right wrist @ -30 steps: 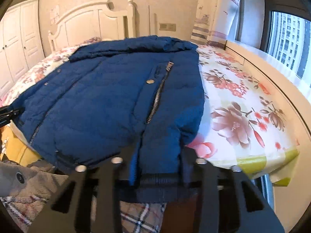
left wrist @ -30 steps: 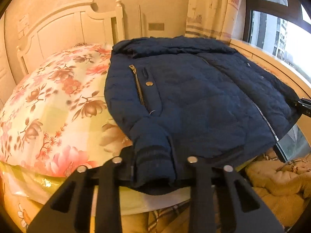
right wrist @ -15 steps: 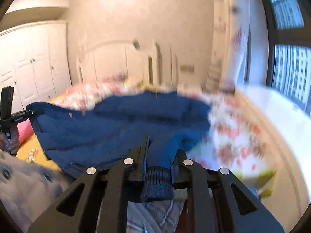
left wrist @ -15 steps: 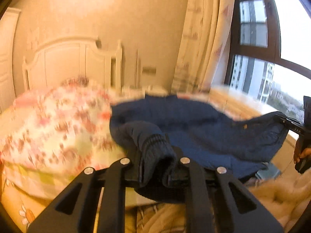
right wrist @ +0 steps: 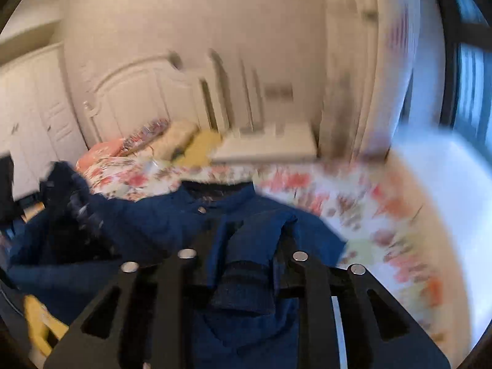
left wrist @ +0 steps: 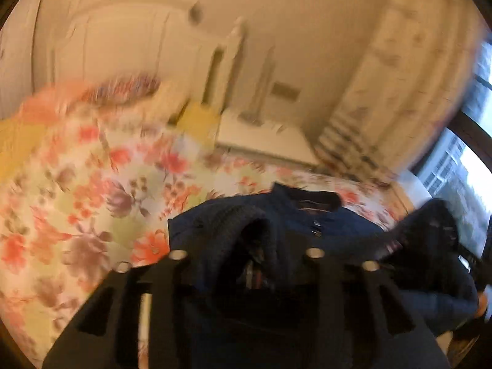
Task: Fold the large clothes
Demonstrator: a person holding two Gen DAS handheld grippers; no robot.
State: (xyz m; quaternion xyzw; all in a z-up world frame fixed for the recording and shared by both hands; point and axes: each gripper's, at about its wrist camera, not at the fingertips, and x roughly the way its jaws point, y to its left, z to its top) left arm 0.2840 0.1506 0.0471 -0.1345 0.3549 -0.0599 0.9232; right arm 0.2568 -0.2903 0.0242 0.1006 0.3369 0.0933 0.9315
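A navy quilted jacket (left wrist: 307,224) lies bunched on the floral bed (left wrist: 92,200), its collar toward the headboard. My left gripper (left wrist: 246,255) is shut on a ribbed cuff of the jacket, held above the bed. My right gripper (right wrist: 243,258) is shut on the other ribbed cuff (right wrist: 243,286), with the jacket (right wrist: 153,224) spreading left below it. Both views are motion-blurred. The other gripper shows at the far right of the left view and the far left of the right view.
A white headboard (right wrist: 138,92) and pillows (right wrist: 147,141) stand at the far end of the bed. A white nightstand (right wrist: 270,147) and a curtain (right wrist: 384,77) are at the back right, with a window (right wrist: 467,92). A white wardrobe (right wrist: 30,107) is on the left.
Both grippers have lifted the jacket's cuffs and swung forward over the bed toward the collar. The jacket has gone from lying flat to bunched, with its lower part raised.
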